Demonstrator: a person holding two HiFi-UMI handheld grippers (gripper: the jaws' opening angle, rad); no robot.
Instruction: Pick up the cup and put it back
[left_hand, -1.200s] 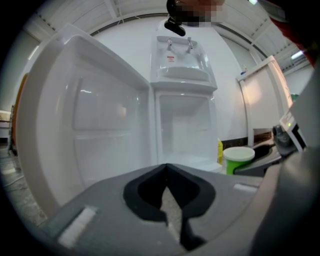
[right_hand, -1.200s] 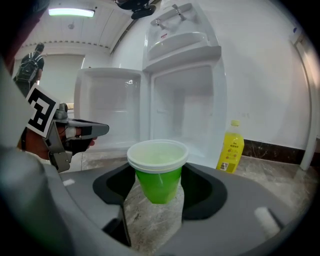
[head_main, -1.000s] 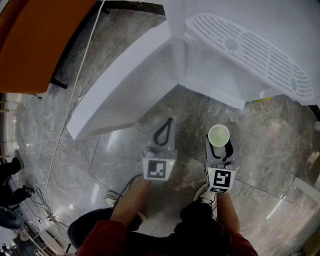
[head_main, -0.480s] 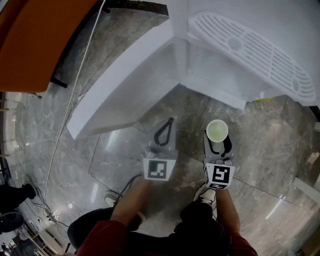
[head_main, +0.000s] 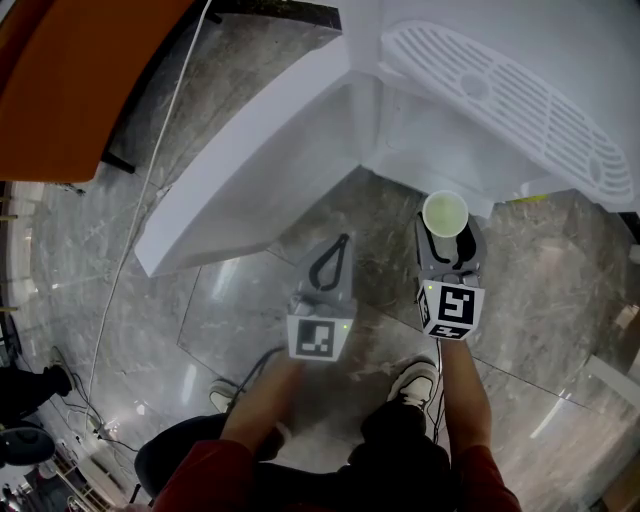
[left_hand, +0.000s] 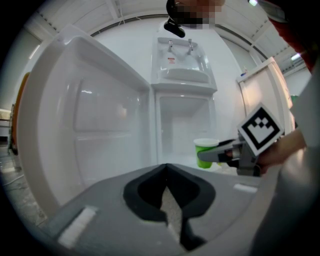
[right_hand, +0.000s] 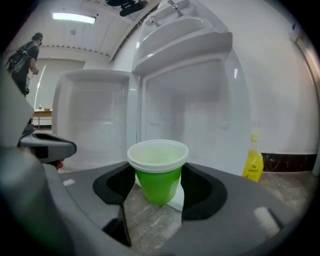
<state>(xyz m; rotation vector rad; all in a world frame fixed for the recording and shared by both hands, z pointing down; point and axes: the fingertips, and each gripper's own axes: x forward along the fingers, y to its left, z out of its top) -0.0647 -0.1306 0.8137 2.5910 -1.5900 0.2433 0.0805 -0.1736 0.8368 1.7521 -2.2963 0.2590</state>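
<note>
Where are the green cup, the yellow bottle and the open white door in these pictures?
green cup (right_hand: 158, 175): right gripper view, on its green side wall.
yellow bottle (right_hand: 254, 162): right gripper view, on its body.
open white door (head_main: 238, 172): head view, on its middle.

No legible text, yellow bottle (right_hand: 254, 161) label blurred, dispenser sticker (left_hand: 171, 60) too small
</note>
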